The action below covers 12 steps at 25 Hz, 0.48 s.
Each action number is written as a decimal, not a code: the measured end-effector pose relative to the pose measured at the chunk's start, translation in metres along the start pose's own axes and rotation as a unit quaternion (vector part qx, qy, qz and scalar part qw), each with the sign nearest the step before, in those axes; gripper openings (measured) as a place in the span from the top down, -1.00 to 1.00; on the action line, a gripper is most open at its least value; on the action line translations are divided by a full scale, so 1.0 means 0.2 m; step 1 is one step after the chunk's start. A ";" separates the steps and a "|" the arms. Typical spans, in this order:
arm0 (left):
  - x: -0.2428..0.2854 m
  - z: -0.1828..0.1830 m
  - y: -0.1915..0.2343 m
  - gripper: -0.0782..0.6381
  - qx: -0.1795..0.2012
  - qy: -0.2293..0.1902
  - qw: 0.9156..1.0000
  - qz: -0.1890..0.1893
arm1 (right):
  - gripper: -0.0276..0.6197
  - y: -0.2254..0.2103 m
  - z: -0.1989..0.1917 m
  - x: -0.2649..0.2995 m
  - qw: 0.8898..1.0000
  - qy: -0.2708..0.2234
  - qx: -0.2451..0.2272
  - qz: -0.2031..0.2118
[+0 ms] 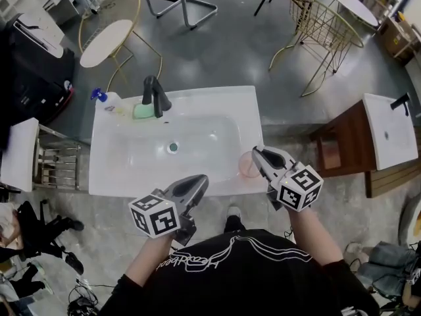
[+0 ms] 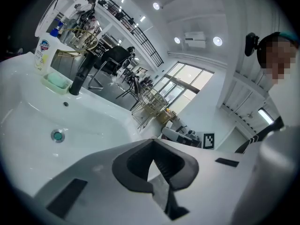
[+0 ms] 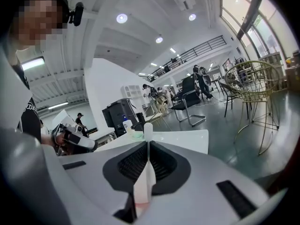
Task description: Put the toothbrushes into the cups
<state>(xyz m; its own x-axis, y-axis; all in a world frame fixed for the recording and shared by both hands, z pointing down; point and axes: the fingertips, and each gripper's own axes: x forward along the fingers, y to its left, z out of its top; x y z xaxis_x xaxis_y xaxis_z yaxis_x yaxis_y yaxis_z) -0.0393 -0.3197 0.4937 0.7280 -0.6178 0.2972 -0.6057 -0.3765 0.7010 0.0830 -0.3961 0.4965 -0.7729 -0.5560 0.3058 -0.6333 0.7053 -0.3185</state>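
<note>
A pink cup stands on the right front corner of the white sink. My right gripper hangs right over the cup and is shut on a white toothbrush, whose head sticks up past the fingertips in the right gripper view. At the sink's front edge my left gripper points over the basin. In its own view the left gripper has its jaws closed on a pale grey toothbrush handle, and nothing reaches past the tips. I see no second cup.
A black faucet, a green soap dish and a blue-capped bottle line the sink's back left. A metal rack stands left of the sink, a second basin on a wooden stand to the right, and wire chairs behind.
</note>
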 end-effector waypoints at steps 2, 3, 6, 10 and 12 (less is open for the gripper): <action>0.00 0.00 0.00 0.77 0.000 0.001 1.000 0.000 | 0.81 0.00 -0.01 0.00 1.000 0.001 0.001 -0.002; 0.00 0.00 -0.01 0.77 0.000 0.002 1.000 0.000 | 0.81 -0.01 -0.01 0.00 1.000 0.000 0.002 -0.003; 0.00 0.00 0.00 0.77 -0.001 0.001 1.000 0.001 | 0.81 -0.03 -0.01 0.01 1.000 0.000 0.008 -0.007; -0.01 0.00 -0.01 0.77 0.000 -0.001 1.000 0.001 | 0.81 -0.06 -0.02 0.01 1.000 0.001 0.019 -0.017; -0.02 0.01 0.00 0.77 0.000 -0.002 1.000 0.002 | 0.81 -0.08 -0.03 0.01 0.999 0.002 0.025 -0.024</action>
<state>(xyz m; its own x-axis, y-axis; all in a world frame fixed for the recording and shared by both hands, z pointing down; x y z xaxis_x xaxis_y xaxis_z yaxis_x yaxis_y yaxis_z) -0.0425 -0.3179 0.4907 0.7251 -0.6213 0.2971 -0.6077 -0.3741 0.7005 0.0919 -0.4064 0.5068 -0.7409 -0.5871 0.3261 -0.6715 0.6543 -0.3477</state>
